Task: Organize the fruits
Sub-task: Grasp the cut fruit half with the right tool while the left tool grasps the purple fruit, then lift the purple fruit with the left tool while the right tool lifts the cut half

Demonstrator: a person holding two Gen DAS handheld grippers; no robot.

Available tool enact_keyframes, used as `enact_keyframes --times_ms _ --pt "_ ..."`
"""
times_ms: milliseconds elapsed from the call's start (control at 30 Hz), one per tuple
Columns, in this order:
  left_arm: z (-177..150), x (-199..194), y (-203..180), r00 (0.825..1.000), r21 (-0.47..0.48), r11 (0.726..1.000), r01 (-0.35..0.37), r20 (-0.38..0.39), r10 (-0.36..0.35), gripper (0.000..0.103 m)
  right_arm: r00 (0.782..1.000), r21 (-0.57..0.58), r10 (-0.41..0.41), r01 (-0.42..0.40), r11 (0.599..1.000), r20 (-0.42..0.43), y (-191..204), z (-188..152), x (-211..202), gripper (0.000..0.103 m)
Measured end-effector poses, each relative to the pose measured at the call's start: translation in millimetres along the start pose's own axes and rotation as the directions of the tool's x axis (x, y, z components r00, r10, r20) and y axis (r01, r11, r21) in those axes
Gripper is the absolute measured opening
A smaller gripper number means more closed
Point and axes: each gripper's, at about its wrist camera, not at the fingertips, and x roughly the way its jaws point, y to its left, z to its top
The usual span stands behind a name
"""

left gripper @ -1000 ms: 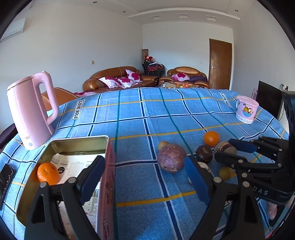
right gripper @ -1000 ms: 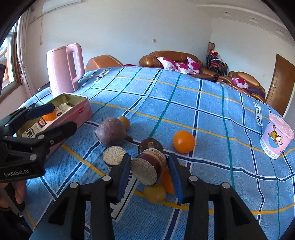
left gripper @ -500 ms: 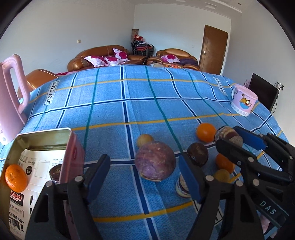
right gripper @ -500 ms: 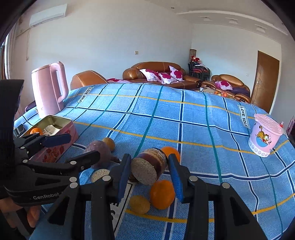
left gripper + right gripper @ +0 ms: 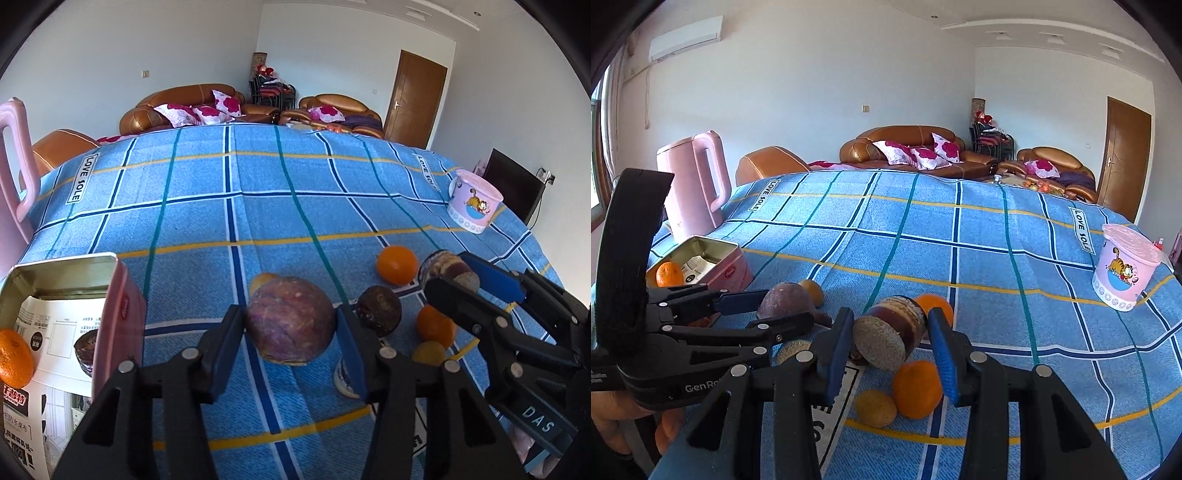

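My left gripper (image 5: 290, 328) is closed around the large purple fruit (image 5: 290, 319) on the blue checked cloth; its pads touch both sides. My right gripper (image 5: 891, 338) is shut on a brown cut fruit piece (image 5: 890, 338) and holds it above the cloth; it also shows in the left wrist view (image 5: 448, 267). Loose on the cloth lie oranges (image 5: 916, 384) (image 5: 397, 259), a dark round fruit (image 5: 379, 311) and small yellow fruits (image 5: 875, 408). The pink tin (image 5: 122, 314) at left holds an orange (image 5: 13, 356) and a dark fruit.
A pink kettle (image 5: 692, 184) stands beyond the tin at the table's left edge. A pink Garfield tub (image 5: 1123, 266) stands at the far right. A cut fruit half (image 5: 793, 350) lies below the left gripper. Sofas and a door are beyond the table.
My left gripper moved forward from beside the tin and closed around the large purple fruit. My right gripper lifted the brown fruit piece higher.
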Motion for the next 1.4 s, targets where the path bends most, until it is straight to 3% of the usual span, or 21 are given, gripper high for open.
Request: enact_keyframes --times_ms 533,1400 --pt "-0.9 -22.2 0.0 0.992 0.004 0.999 -0.042 0.12 0.041 0.053 0.996 0.01 0.029 -0.03 1.0 0.08 -2.5 -0.6 -14.7 0.044" --pt "-6.7 -47.8 -10.3 0.956 0.026 0.992 -0.12 0.271 0.108 0.053 0.978 -0.009 0.032 -0.031 0.999 0.206 -1.8 -4.4 -36.8 0.044"
